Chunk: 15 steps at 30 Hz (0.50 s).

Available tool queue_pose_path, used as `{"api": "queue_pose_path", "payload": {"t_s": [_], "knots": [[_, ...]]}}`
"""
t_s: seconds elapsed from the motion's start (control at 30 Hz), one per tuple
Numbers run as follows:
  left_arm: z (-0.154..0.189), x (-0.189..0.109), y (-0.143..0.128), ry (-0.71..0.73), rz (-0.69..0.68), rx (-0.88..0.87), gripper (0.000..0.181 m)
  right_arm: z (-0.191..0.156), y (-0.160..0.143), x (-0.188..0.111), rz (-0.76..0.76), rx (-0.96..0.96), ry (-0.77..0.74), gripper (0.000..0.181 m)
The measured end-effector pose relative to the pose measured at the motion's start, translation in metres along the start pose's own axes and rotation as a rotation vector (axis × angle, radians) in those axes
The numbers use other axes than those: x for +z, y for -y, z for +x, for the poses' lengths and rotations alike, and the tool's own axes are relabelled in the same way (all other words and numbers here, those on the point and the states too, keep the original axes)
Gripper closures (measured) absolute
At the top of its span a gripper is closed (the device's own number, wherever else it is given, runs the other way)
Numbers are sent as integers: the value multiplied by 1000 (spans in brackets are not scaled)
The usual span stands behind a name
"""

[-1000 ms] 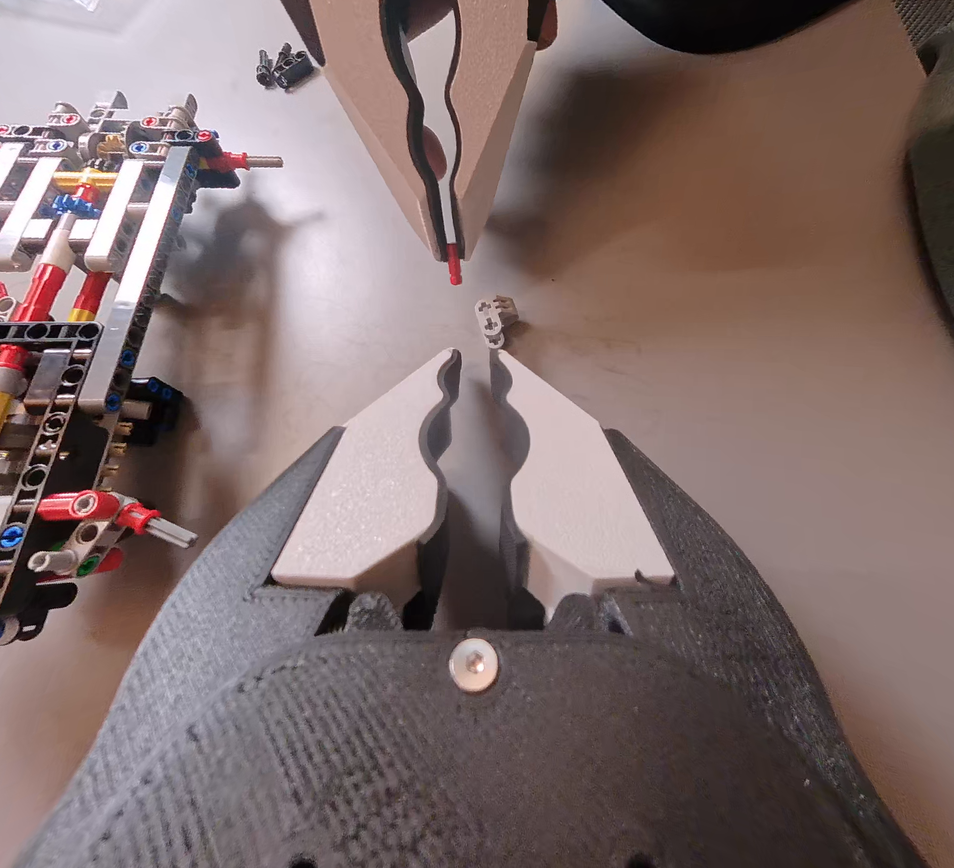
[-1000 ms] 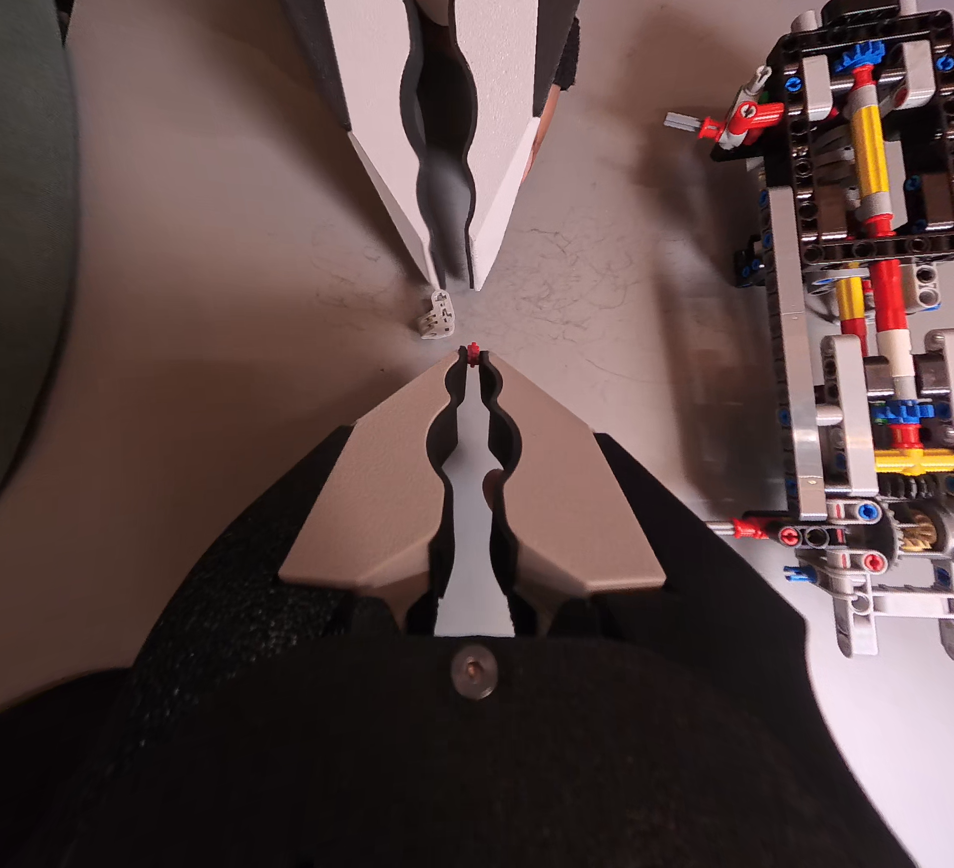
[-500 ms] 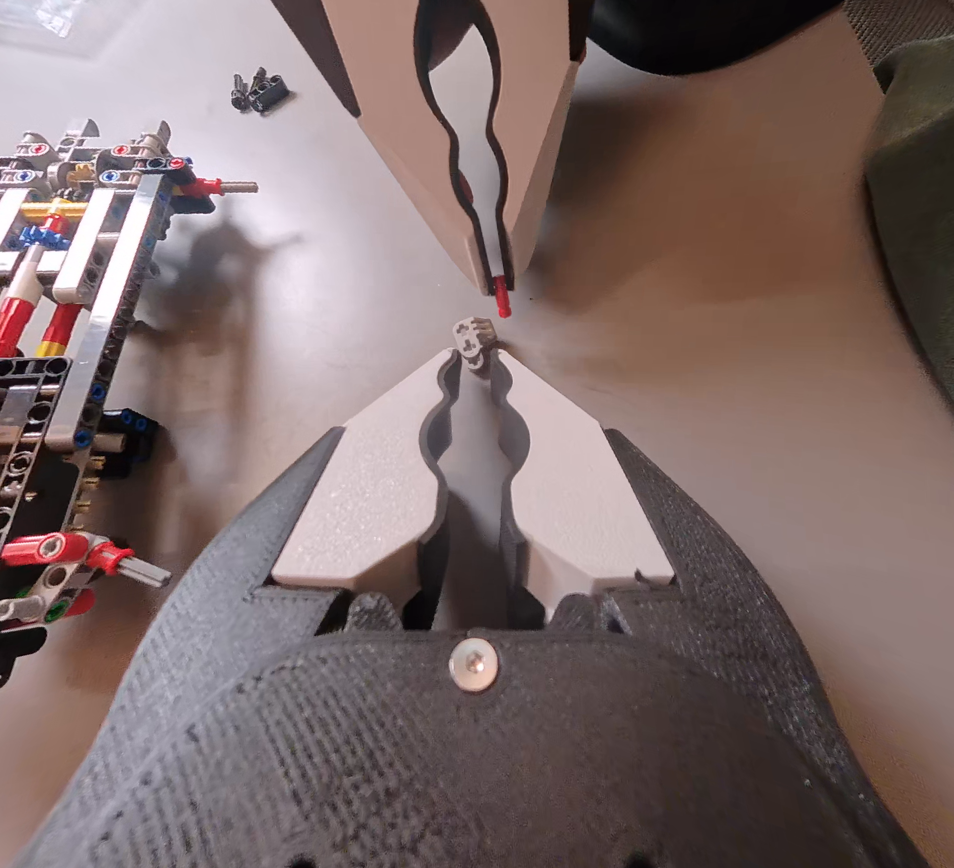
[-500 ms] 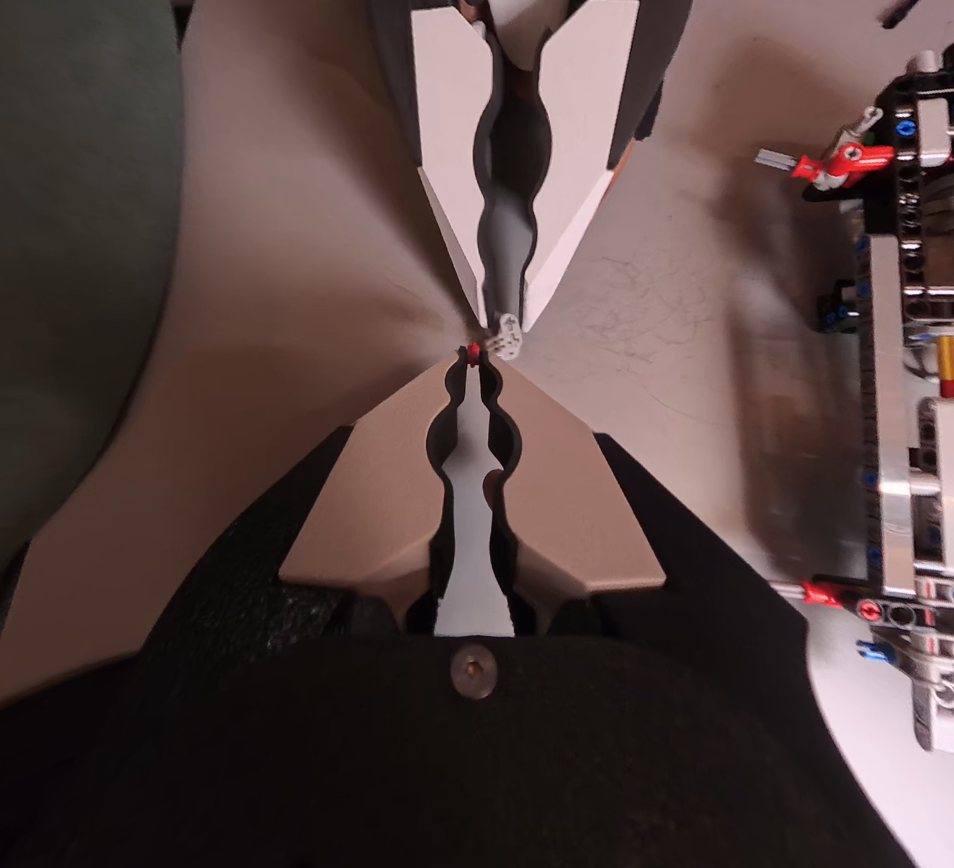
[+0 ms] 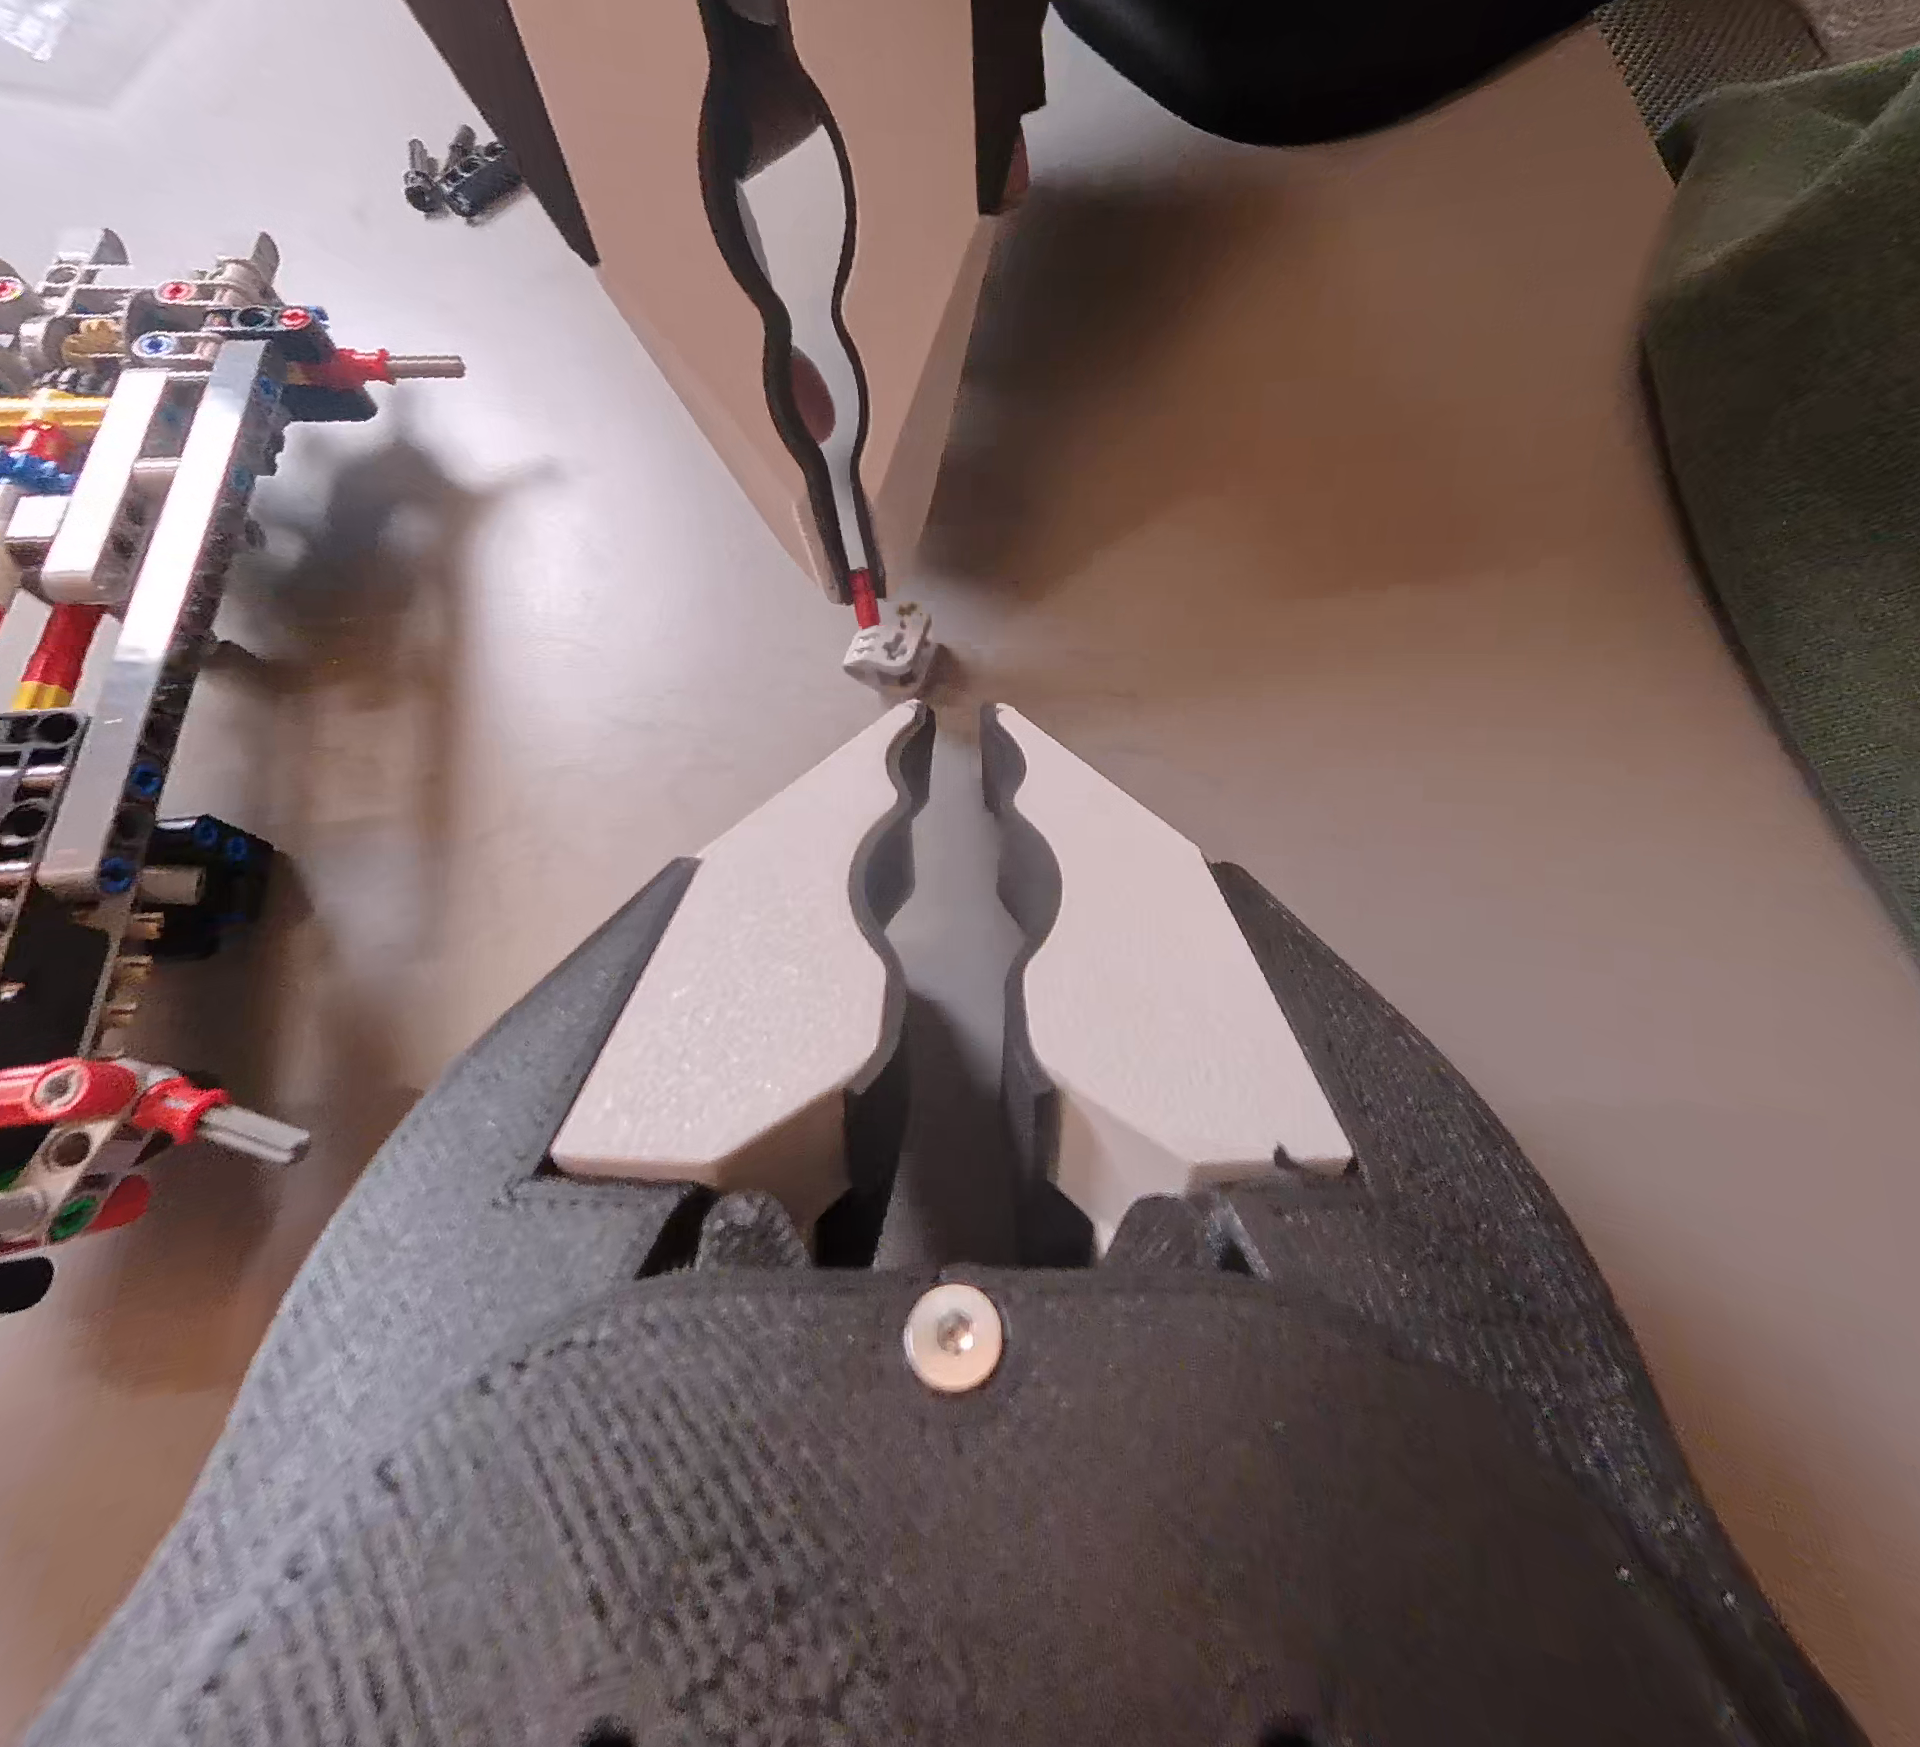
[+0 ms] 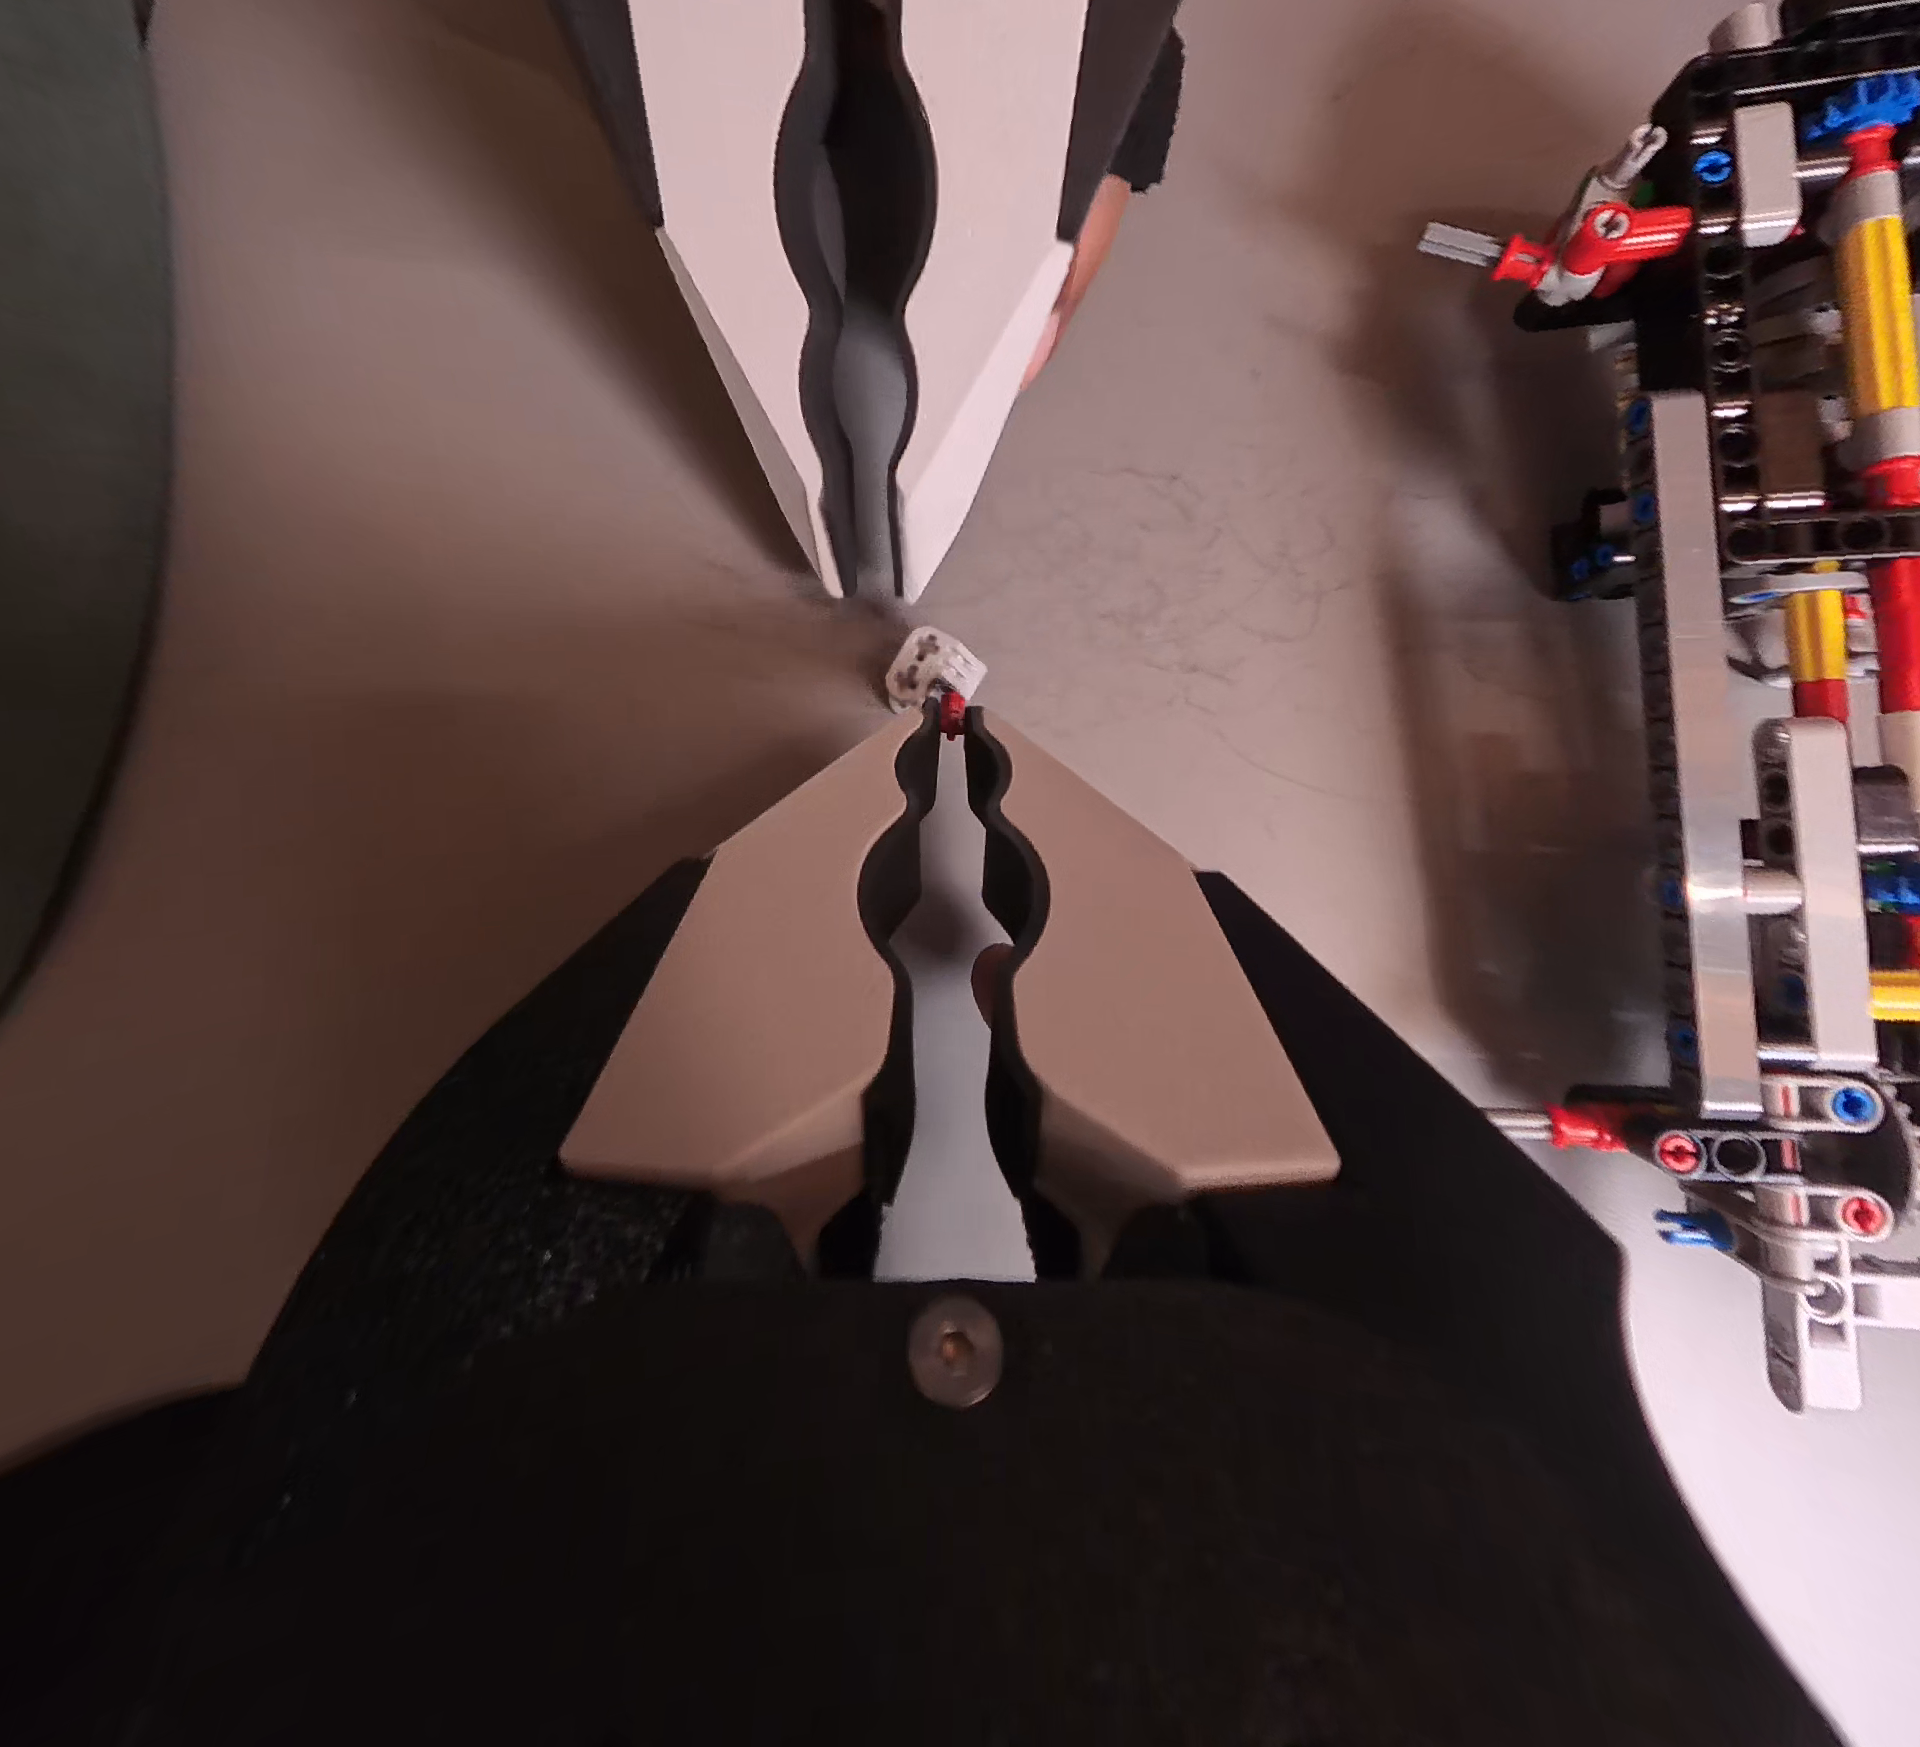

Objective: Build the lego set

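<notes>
A: Why is the model (image 5: 135,617) parked at the tabletop's (image 5: 1299,471) edge?

B: To clear the middle for joining small parts, I'd judge.

A: The tools?

B: Right tool (image 6: 951,721) is clamped on a red pin (image 6: 950,718), its length aimed forward at the grey connector (image 6: 933,667) lying between both tips. Left tool (image 5: 954,712) stands slightly apart, empty, just behind the connector.

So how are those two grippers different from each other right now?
The right gripper is shut on a small red pin; the left gripper holds nothing, its tips a little apart just short of the small grey connector on the table. The right gripper's fingers look tan, the left gripper's paler, near white. Both have pointed, wavy-edged fingers and aim at the same spot from opposite sides.
</notes>
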State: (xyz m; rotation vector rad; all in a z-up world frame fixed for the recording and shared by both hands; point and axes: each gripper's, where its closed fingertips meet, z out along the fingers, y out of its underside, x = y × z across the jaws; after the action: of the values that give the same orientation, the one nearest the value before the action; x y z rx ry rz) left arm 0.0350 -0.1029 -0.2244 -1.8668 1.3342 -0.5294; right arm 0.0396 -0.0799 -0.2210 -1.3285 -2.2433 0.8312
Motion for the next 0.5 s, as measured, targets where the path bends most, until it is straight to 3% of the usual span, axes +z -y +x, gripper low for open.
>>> {"api": "queue_pose_path", "payload": {"t_s": [0.2,0.4,0.5], "knots": [[-14,-3,2,71,21,0,165,3,-2,-1,0,2,-14,180],[-11,6,12,83,35,123,159,8,-8,-6,-18,8,-32,180],[-15,10,10,83,15,124,170,11,-8,-11,-9,14,-45,181]]}}
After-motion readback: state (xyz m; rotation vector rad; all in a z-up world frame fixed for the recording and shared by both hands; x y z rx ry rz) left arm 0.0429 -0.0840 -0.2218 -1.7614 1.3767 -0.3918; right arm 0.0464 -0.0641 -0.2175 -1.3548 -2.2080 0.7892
